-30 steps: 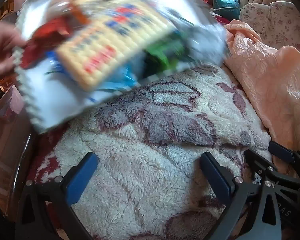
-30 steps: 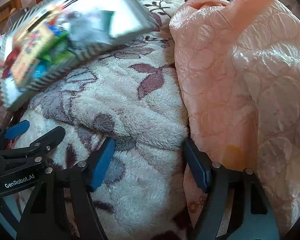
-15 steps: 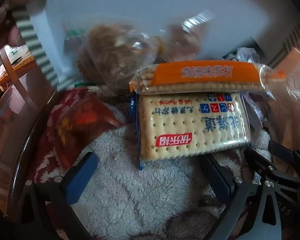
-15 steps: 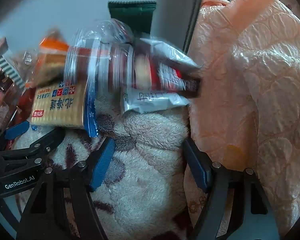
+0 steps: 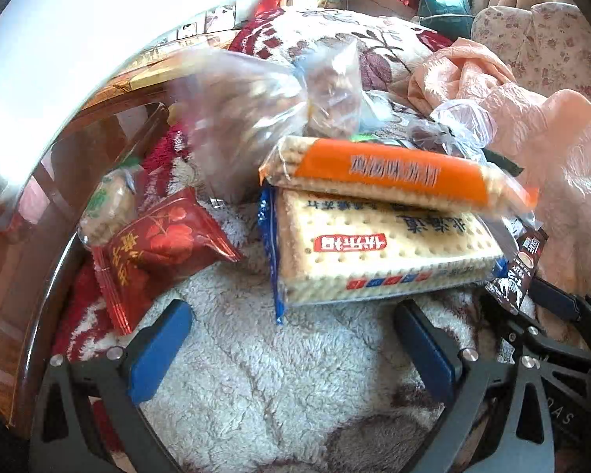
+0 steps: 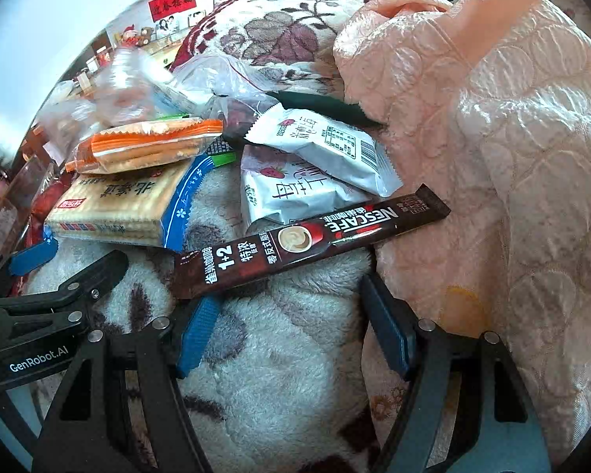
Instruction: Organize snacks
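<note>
Step in hand, as judged: sorting not yet begun; the snacks lie in one loose heap on the fleece blanket (image 6: 279,386) of a bed, no item gripped. Next move calls for choosing one reachable packet, likely the coffee stick, and closing on its narrow width without dragging its neighbours.

Left gripper (image 5: 291,345): jaws released, spread wide, empty, near edge of the heap.
Right gripper (image 6: 291,333): jaws released, empty, just near of the coffee stick.

Items counted:
- Cracker pack, large, blue-edged (image 5: 382,252): one, flat on the blanket, centre-left of the heap.
- Cracker pack, orange-banded (image 5: 390,175): one, lying across the far edge of the large pack, touching it.
- Red pouch (image 5: 157,248): one, left of the crackers, propped against the dark rim at the bed's edge.
- Pale round snack in clear wrap (image 5: 110,205): one, far-left of the red pouch.
- White strawberry-print packets (image 6: 319,146): two, overlapping, right of the crackers.
- Coffee stick (image 6: 311,240): one, dark brown, lying slantwise over the nearer white packet.
- Clear bags (image 5: 256,118): at least two, far side, blurred; contents not certain.
- Dark green packet (image 6: 323,104): one, mostly hidden behind the white packets.

Pink quilt (image 6: 492,138): one, bunched at right, touching the heap.
</note>
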A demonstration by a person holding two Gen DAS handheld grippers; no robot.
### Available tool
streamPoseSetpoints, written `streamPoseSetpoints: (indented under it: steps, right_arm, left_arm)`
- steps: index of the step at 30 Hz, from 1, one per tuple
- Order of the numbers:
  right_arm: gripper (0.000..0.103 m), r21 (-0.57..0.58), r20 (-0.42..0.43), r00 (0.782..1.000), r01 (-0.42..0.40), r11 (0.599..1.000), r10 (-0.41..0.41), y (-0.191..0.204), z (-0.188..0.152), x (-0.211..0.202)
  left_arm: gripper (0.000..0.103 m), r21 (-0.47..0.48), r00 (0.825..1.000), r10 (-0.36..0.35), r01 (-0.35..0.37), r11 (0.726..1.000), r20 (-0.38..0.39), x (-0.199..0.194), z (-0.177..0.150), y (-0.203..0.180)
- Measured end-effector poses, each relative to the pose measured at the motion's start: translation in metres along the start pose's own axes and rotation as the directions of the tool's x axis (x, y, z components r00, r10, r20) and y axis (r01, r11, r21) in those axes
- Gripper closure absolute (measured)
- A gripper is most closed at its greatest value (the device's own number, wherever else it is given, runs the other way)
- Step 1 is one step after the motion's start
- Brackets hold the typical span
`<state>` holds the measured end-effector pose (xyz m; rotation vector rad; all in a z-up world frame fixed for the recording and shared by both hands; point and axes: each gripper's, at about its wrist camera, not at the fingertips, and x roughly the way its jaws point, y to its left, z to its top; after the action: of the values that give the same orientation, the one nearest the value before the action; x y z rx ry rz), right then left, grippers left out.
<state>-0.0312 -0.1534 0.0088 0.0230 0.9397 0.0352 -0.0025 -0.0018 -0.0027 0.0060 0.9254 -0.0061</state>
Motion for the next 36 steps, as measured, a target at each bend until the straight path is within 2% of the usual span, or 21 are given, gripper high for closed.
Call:
streamPoseSetpoints:
  steps: [27, 31, 34, 36]
  right_arm:
    - [0.031, 0.014, -0.002, 1.0, -0.018, 1.0, 0.018, -0.0027, 0.0013, -0.0021]
    - [0.031, 0.017, -0.005, 1.0, -0.021, 1.0, 0.021, -0.003, 0.0011, -0.0019]
    - [0.031, 0.019, -0.023, 1.0, -0.016, 1.0, 0.016, -0.003, 0.0028, -0.0022]
    - [0.031, 0.025, -0.059, 0.998, -0.005, 1.0, 0.007, -0.0023, 0.0047, -0.0048]
  left_arm:
    - [0.0, 0.0, 1.0, -0.001, 0.001, 1.0, -0.001, 0.0002, 0.0002, 0.0003]
    - [0.0, 0.021, 1.0, 0.029, -0.029, 0.999, 0.002, -0.0025, 0.0039, -0.0015]
    - [0.0, 0.008, 1.0, 0.002, -0.002, 1.0, -0.013, 0.0009, 0.0033, 0.0009]
    - [0.0, 0.038, 0.998, -0.037, 0.039, 0.999, -0.054, 0.0005, 0.0084, 0.0062]
